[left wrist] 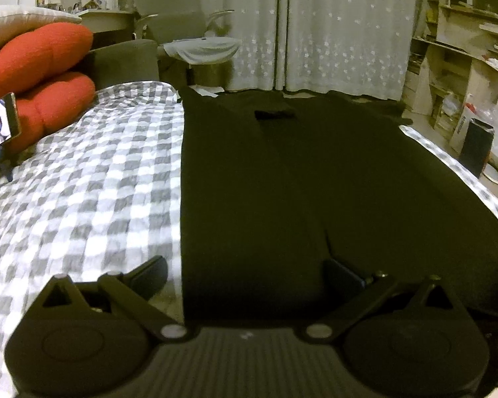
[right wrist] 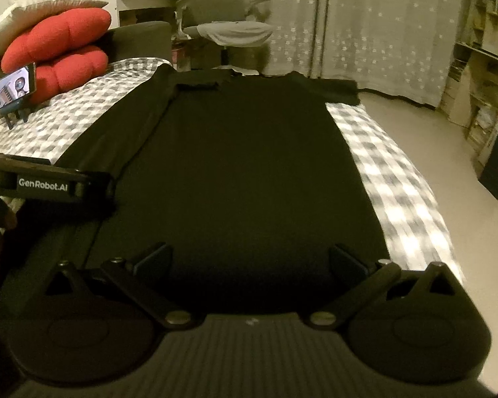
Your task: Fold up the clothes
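Observation:
A black garment [left wrist: 315, 179] lies spread flat along the checked bed, its far end with short sleeves near the bed's foot. In the right wrist view the black garment [right wrist: 249, 165] has its left side folded inward as a long strip. My left gripper [left wrist: 245, 272] is open, low over the garment's near left edge, nothing between its fingers. My right gripper [right wrist: 249, 260] is open above the near hem, also holding nothing. The left gripper's body [right wrist: 46, 185] shows at the left of the right wrist view, with a hand below it.
The grey-and-white checked bedspread [left wrist: 83, 182] shows on both sides of the garment. Red cushions [left wrist: 36, 76] and a phone on a stand [left wrist: 0, 124] sit at the left. An office chair [right wrist: 229, 30], curtains [left wrist: 342, 26] and shelves [left wrist: 455, 66] stand beyond the bed; bare floor [right wrist: 448, 152] lies to the right.

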`<action>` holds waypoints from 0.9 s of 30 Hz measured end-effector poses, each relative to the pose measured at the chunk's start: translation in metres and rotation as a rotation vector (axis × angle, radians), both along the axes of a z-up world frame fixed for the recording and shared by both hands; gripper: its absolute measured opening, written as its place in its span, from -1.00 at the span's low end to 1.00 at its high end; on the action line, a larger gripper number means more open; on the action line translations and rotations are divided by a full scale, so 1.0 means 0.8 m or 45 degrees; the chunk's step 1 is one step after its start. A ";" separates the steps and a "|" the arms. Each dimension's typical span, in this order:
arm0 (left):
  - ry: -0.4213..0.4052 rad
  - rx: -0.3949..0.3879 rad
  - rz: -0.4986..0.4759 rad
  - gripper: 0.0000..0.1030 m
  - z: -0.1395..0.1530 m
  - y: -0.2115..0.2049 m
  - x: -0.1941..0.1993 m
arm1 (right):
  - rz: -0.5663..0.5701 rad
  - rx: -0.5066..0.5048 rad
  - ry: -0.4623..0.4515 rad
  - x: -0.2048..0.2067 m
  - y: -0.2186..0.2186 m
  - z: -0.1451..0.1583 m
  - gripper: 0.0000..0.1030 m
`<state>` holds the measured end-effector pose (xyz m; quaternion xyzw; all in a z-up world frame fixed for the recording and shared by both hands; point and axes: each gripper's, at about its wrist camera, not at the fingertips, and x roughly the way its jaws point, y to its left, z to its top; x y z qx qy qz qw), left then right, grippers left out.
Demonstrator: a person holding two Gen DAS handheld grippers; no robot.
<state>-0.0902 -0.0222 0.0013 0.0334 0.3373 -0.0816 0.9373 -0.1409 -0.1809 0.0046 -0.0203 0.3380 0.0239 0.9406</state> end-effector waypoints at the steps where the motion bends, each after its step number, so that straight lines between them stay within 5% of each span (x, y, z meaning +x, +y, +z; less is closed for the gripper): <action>1: 0.004 -0.002 -0.003 0.99 0.000 0.002 -0.004 | -0.007 0.001 -0.004 -0.008 -0.001 0.000 1.00; 7: 0.014 -0.028 0.012 0.99 0.001 0.013 -0.027 | -0.037 0.018 -0.030 -0.051 -0.012 -0.001 1.00; 18: -0.024 -0.183 0.049 0.99 0.016 0.028 -0.039 | -0.246 0.271 -0.167 -0.101 -0.096 0.005 0.99; 19: -0.022 -0.178 0.039 0.99 0.016 0.026 -0.040 | -0.256 0.303 -0.174 -0.103 -0.102 0.005 0.93; 21: -0.019 -0.166 0.019 0.99 0.014 0.021 -0.041 | -0.241 0.365 -0.124 -0.099 -0.108 -0.004 0.51; 27: -0.084 -0.113 -0.023 0.99 0.019 0.013 -0.048 | -0.214 0.303 -0.064 -0.093 -0.095 -0.013 0.36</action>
